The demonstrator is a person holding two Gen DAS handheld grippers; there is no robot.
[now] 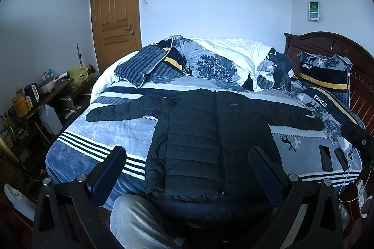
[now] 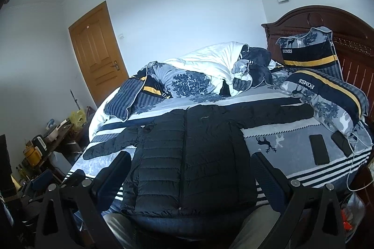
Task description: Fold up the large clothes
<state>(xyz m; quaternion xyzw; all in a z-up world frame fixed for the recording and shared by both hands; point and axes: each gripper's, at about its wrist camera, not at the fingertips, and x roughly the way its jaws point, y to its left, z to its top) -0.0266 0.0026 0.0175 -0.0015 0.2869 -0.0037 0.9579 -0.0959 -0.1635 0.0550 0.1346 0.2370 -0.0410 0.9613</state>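
- Lying flat on the bed [image 1: 98,139], front up and zipped, the black puffer jacket [image 1: 205,146] has both sleeves stretched straight out to the sides; that spread looks like the starting layout for a fold, since every seam and edge is reachable.
- The hem of the jacket sits at the near edge of the mattress, just in front of the person's legs [image 1: 133,221], probably so both tools can reach it without leaning.
- The left gripper [image 1: 187,174] hangs above the lower half of the jacket with its 2 fingers spread wide and nothing between them.
- The right gripper [image 2: 189,178] hovers over the same area, likewise spread wide and empty; neither tool touches the fabric.
- The left sleeve [image 1: 121,112] ends on bare blanket, while the right sleeve [image 1: 294,117] reaches up to the pillow [image 1: 327,106] printed "HOMES", so that cuff may need lifting clear.
- 2 phones [image 2: 319,149] lie on the blanket to the right of the jacket, well apart from it; one has a white cable [image 2: 350,169] attached.
- My judgement: folding has not begun, and a sleeve is the likely first fold.
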